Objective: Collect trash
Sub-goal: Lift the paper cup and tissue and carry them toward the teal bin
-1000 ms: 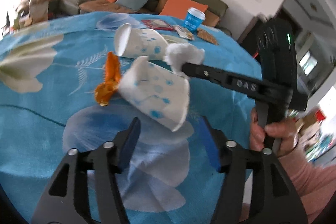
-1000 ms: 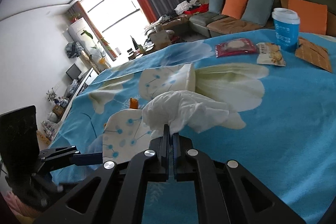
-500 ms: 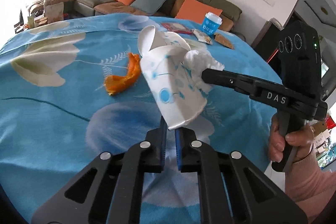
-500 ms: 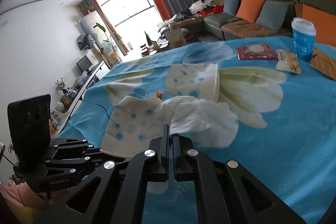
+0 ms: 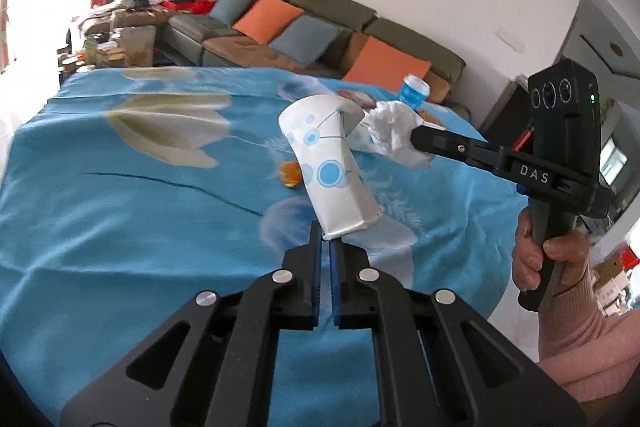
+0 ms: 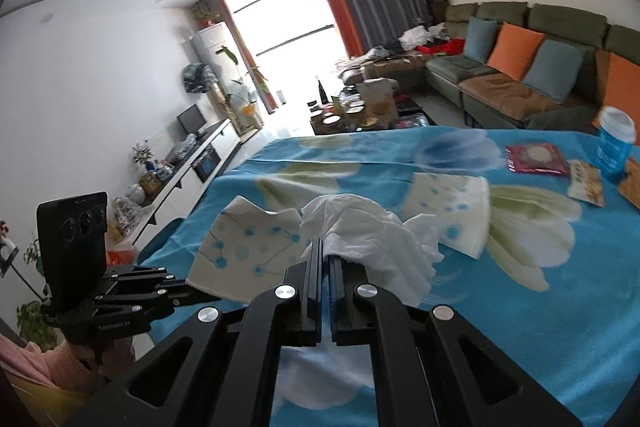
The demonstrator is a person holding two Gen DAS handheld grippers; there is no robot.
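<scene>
Paper, cloth and matt black plastic all over.
The paper cup (image 5: 334, 171) is thin, matt white paper with blue printed dots, creased flat at its rim; the tissue (image 6: 372, 239) is soft, crumpled white paper. The left gripper (image 5: 325, 251) and right gripper (image 6: 325, 259) are matt black plastic with shiny metal screw heads. The counter's cloth (image 5: 120, 211) is blue woven fabric, faintly wrinkled. A glossy red wrapper (image 6: 536, 158) lies there.

A bench (image 6: 520, 327) draped in blue floral cloth bears a paper cup (image 6: 452, 217), orange peel (image 5: 290, 174), snack packets (image 6: 536, 159) and a blue cup (image 6: 614, 143).
</scene>
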